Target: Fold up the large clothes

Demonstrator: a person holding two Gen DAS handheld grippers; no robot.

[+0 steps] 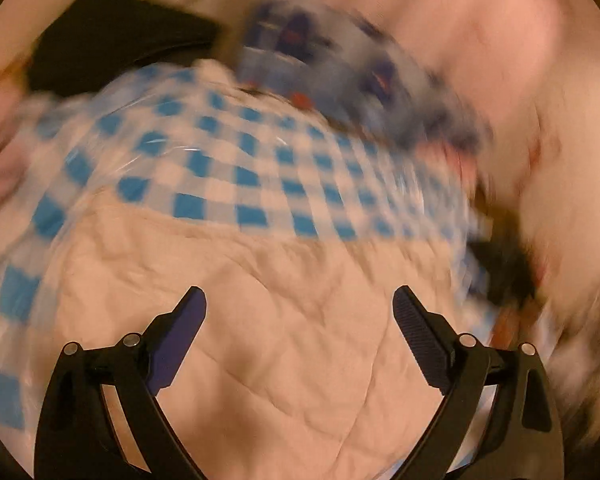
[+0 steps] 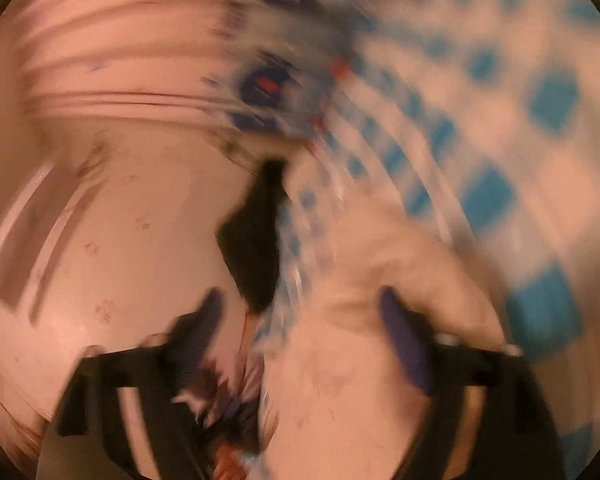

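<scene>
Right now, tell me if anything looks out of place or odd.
Nothing looks damaged or spilled. The cream cloth lies creased on the checked cover, with a dark garment and a patterned blue one heaped behind. Both views are blurred, so small faults could be missed.

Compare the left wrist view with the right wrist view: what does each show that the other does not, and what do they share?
Only the left wrist view shows the pale garment spread flat beneath the open left gripper, and a dark cloth at the top left. Only the right wrist view shows the open right gripper and a pale surface with small marks. Both show the blue-and-white checked cloth and a blue printed fabric, blurred.
</scene>
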